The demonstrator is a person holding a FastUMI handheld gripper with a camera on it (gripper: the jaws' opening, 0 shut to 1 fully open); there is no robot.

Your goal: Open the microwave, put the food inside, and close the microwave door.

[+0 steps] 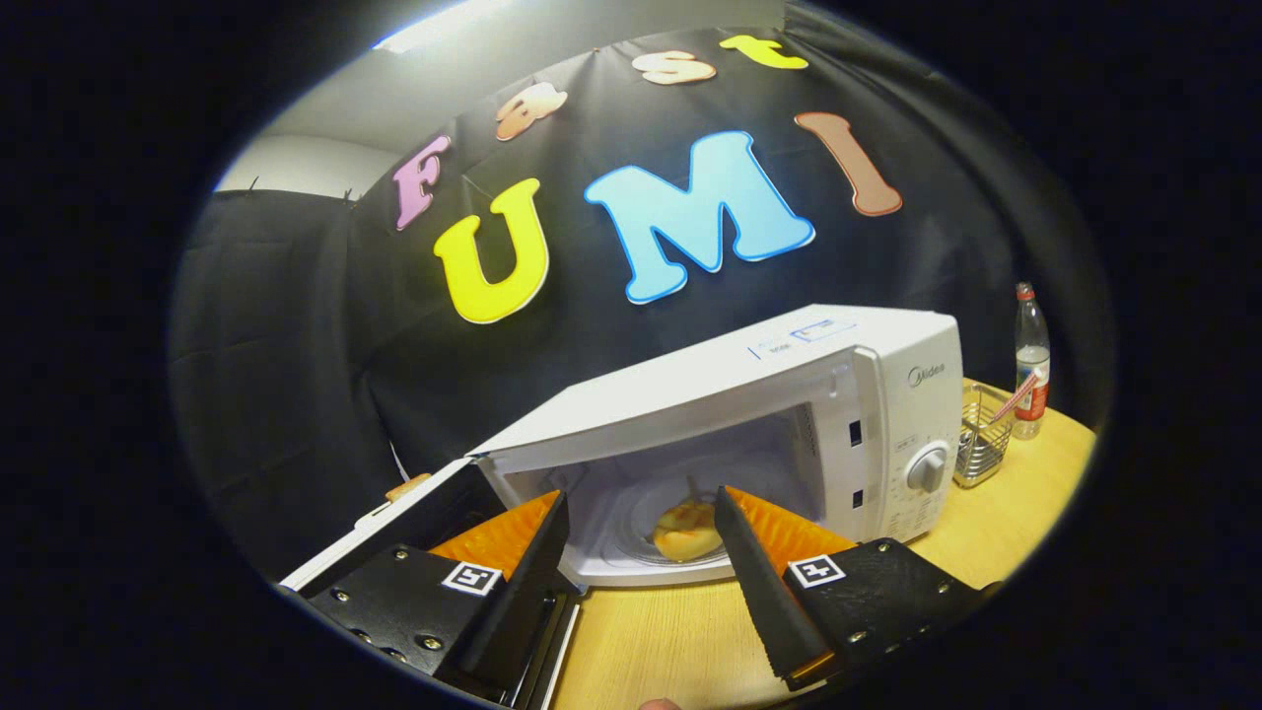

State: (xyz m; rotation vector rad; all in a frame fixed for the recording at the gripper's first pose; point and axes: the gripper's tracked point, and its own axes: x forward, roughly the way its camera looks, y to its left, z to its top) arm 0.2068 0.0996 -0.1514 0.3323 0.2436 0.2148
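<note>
Food (687, 530) sits on the glass turntable inside the white microwave (789, 394), beyond my fingers; my gripper (641, 513) is spread wide and holds nothing; the door (394, 532) hangs open beside my left finger; a wire basket (981, 439) and bottle (1031, 360) stand on the wooden table (986, 532).

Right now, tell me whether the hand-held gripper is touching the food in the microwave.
Apart. In the gripper view the open hand-held gripper grips nothing; the food lies beyond its fingertips on the turntable inside the microwave.

Microwave (789, 380) glossy plastic; table (670, 641) smooth wood; basket (981, 444) shiny metal wire.
</note>
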